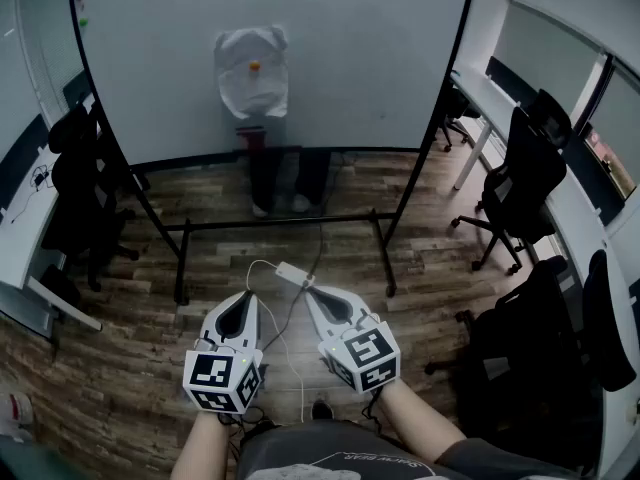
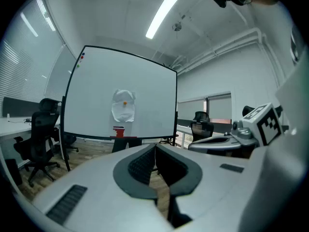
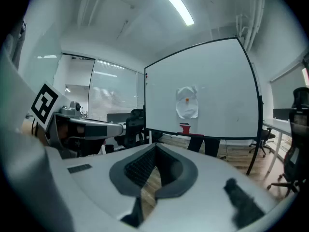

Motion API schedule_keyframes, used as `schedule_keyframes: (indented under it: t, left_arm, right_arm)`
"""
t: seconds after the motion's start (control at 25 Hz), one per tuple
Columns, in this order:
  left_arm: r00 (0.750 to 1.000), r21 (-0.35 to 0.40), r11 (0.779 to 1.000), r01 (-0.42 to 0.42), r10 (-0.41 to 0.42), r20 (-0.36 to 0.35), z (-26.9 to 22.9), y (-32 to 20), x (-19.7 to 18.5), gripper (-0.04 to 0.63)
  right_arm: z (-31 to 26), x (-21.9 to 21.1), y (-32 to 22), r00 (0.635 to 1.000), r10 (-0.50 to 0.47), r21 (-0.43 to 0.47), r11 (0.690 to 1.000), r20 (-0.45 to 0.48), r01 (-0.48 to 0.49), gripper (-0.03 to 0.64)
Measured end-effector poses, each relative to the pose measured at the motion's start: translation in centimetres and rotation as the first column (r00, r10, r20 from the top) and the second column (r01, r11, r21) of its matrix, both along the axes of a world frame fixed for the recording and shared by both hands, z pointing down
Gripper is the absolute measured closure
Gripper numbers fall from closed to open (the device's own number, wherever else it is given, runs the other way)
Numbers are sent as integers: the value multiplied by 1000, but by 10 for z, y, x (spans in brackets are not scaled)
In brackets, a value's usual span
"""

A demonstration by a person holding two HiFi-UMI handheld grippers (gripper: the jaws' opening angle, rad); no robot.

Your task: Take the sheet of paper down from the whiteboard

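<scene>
A crumpled white sheet of paper [image 1: 252, 71] hangs on the whiteboard [image 1: 380, 58], pinned by a small orange magnet [image 1: 254, 65]. The same paper [image 2: 123, 106] shows far ahead in the left gripper view, and the paper [image 3: 187, 102] also in the right gripper view. My left gripper [image 1: 247, 300] and right gripper [image 1: 311, 294] are held side by side near my body, well short of the board. Both are shut, with nothing between the jaws.
A person's legs [image 1: 285, 176] show below the board, behind its black wheeled frame [image 1: 280, 226]. A red eraser [image 1: 251, 131] sits on the board's tray. Black office chairs [image 1: 520, 183] and desks [image 1: 20, 238] stand on both sides. A power strip [image 1: 293, 273] with cables lies on the wooden floor.
</scene>
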State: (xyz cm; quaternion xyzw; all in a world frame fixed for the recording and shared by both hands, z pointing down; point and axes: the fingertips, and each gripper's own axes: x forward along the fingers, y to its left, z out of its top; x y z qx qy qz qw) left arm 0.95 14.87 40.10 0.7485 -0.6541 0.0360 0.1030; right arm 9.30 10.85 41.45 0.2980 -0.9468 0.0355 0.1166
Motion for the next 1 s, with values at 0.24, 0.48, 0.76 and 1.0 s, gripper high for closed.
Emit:
schedule_keyframes:
  t: [0.24,0.48,0.76,1.0]
  left_arm:
    - [1000,-1,1000,0,0,-8,-1,5,-11,580]
    - [1000,-41,999,21,-22,-15,10,15,-38,580]
    - [1000,-89,996,18,-21,-23,27,28,-66,581]
    - [1000,-144,990,-10,7,-20,47,32,-101,580]
  right_arm:
    - [1,-17,9,1000,-19,-1,1000,11,19,595]
    - [5,-28,16,1000,23,-27,999,17,-23,595]
    - [23,-42,25,997,57,-6,998,-48,-57,594]
    - [50,-72,31,990,76,-43,996,-123,-82,593]
